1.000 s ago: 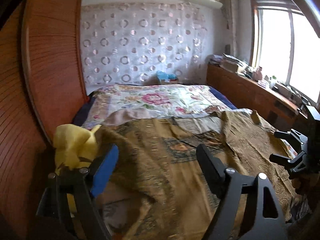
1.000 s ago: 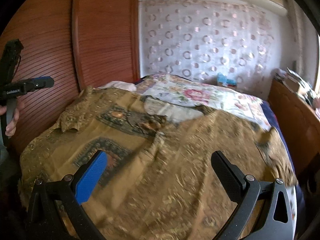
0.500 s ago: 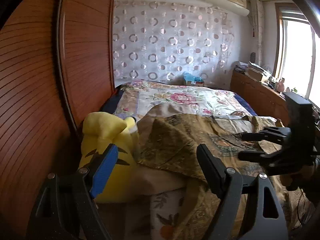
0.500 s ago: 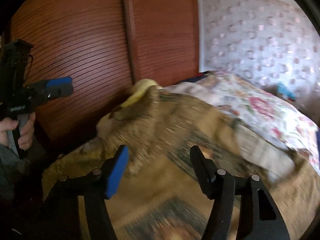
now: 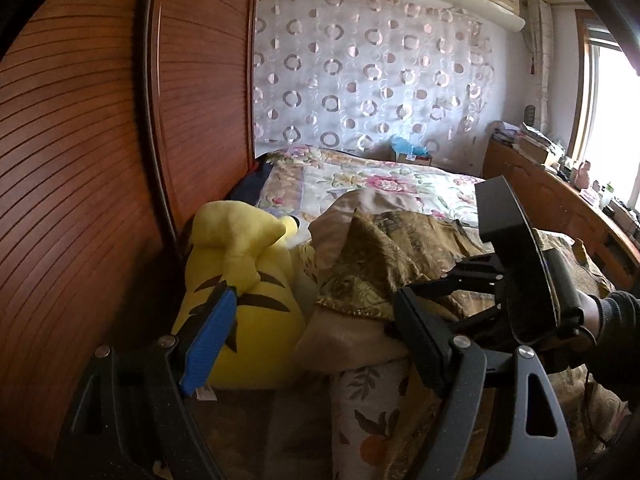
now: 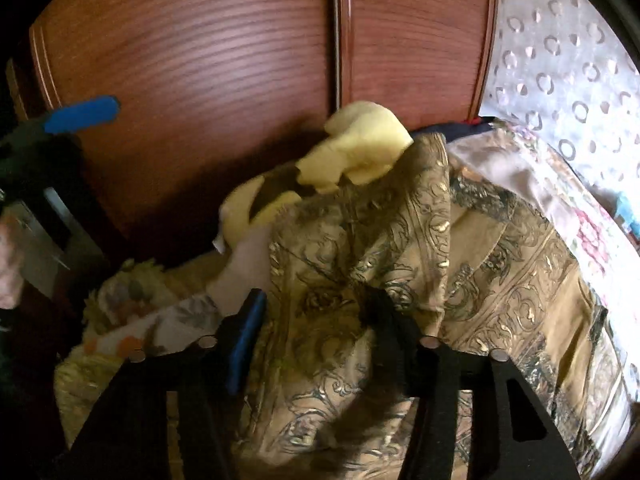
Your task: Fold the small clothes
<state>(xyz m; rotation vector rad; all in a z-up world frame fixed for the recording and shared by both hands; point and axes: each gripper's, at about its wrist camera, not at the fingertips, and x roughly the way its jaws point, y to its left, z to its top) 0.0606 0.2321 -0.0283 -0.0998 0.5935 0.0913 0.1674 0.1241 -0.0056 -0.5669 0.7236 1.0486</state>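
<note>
The right gripper (image 6: pixel 308 336) has just been closing its jaws around a raised fold of the gold patterned garment (image 6: pixel 360 248), seemingly to lift it. The left gripper (image 5: pixel 316 340), jaws released and holding nothing, waits at nine o'clock by the yellow plush toy (image 5: pixel 244 280).

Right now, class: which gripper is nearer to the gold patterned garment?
Right. The right gripper has its jaws around a raised fold of the gold patterned garment and has just been closing. The left gripper hangs open beside it, nearer the yellow plush toy.

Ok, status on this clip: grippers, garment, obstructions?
Left gripper open, empty. Right gripper just been closing around a fold of the gold patterned garment; firm pinch unconfirmed. Yellow plush toy crowds the garment's edge by the wardrobe.
</note>
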